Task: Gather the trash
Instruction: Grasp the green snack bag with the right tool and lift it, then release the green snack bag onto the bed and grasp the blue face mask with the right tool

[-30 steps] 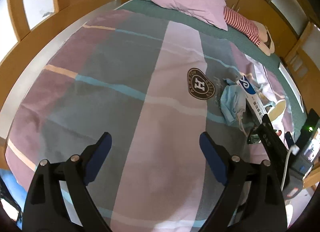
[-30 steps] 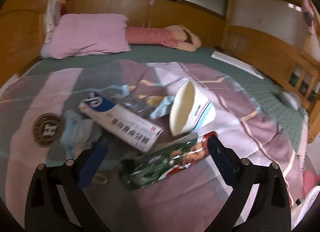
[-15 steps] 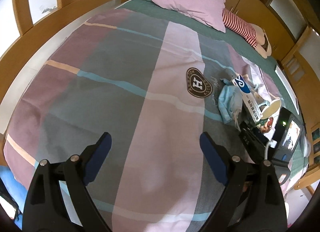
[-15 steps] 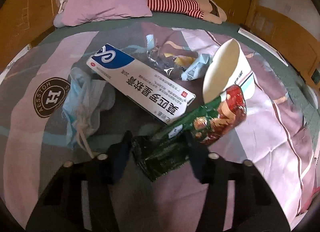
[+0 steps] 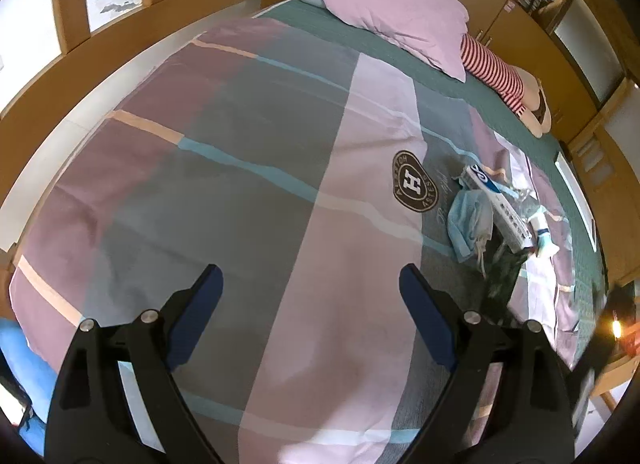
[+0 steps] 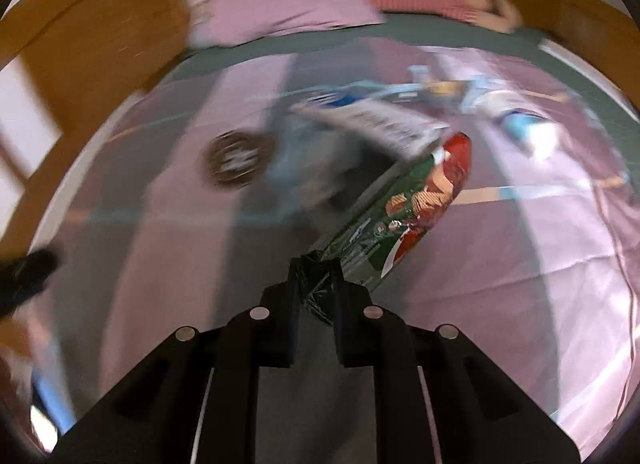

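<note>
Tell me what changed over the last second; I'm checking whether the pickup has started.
The right gripper went from wide open above the green snack wrapper to shut on its near end, and the wrapper has come up off the striped quilt, the view swinging with it. The left gripper stayed open and empty. The long white box, blue face mask and paper cup remain on the quilt.

Broad pink, grey and mauve bands with thin teal, white and peach stripes across the duvet cover (image 5: 248,200); dark brown oval crest (image 5: 414,181) with a white H at 2 o'clock. Plain pink pillow (image 5: 396,20) at 12 o'clock on a green sheet (image 5: 436,76). Red-and-white striped cloth (image 5: 490,70) at 1 o'clock. Pale blue mask (image 5: 468,224), white box (image 5: 500,204) with blue mark at 3 o'clock. Green snack packet (image 6: 404,208) with red end. Blue pads (image 5: 200,316) on black fingers.
</note>
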Demonstrator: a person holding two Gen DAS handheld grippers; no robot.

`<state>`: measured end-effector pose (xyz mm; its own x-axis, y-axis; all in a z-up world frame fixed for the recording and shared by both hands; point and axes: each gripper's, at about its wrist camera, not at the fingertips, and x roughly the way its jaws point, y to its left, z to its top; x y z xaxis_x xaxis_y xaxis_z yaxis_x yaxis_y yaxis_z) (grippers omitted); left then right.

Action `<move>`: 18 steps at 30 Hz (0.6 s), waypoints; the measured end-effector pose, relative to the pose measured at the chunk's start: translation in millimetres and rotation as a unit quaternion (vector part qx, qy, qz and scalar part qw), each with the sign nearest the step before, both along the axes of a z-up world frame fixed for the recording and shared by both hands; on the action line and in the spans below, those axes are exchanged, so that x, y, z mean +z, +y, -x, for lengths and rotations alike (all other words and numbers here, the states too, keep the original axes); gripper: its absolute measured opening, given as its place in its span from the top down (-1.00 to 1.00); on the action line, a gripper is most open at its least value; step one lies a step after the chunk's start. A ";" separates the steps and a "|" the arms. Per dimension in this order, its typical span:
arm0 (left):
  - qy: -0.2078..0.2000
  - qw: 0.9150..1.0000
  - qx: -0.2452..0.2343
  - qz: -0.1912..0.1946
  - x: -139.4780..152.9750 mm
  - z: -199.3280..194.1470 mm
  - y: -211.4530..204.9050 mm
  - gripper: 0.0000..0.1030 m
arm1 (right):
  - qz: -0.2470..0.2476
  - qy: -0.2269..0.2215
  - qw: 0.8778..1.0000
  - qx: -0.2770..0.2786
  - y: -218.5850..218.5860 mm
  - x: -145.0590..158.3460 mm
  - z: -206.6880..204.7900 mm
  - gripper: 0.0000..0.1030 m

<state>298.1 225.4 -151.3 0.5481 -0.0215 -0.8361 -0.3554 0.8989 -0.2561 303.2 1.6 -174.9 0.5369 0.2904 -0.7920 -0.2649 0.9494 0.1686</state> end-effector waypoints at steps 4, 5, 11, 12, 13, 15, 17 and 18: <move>-0.001 1.000 0.027 0.007 0.5 5.3 13.1 -0.74 | -0.008 -0.004 0.994 0.106 34.2 10.0 32.1 0.71; -0.001 0.999 0.035 0.011 0.2 6.8 17.7 -0.74 | -0.005 -0.013 0.992 0.128 41.2 13.7 40.3 0.71; 0.004 0.998 0.061 0.024 -0.9 12.5 36.7 -0.75 | -0.001 -0.050 0.980 0.194 55.5 28.2 73.3 0.71; 0.004 0.998 0.063 0.024 -0.7 12.9 38.8 -0.75 | 0.002 -0.055 0.978 0.202 54.5 29.0 74.2 0.71; 0.004 0.998 0.066 0.025 -0.5 13.8 41.1 -0.77 | 0.005 -0.057 0.976 0.209 51.9 28.7 78.7 0.71; 0.005 0.997 0.069 0.027 -1.4 14.7 45.0 -0.78 | 0.022 -0.062 0.976 0.206 47.1 27.3 81.4 0.49; 0.011 0.997 0.072 0.027 -3.4 15.0 47.7 -0.78 | 0.038 -0.074 0.982 0.171 28.6 32.1 81.2 -0.45; 0.013 0.997 0.074 0.027 -4.0 15.1 48.2 -0.78 | 0.031 -0.085 0.984 0.155 18.1 35.4 79.0 -0.49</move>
<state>283.0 273.6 -155.3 0.5273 0.0130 -0.8496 -0.4896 0.8218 -0.2913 224.2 19.8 -139.4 0.5567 0.4146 -0.7198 -0.5625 0.8258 0.0406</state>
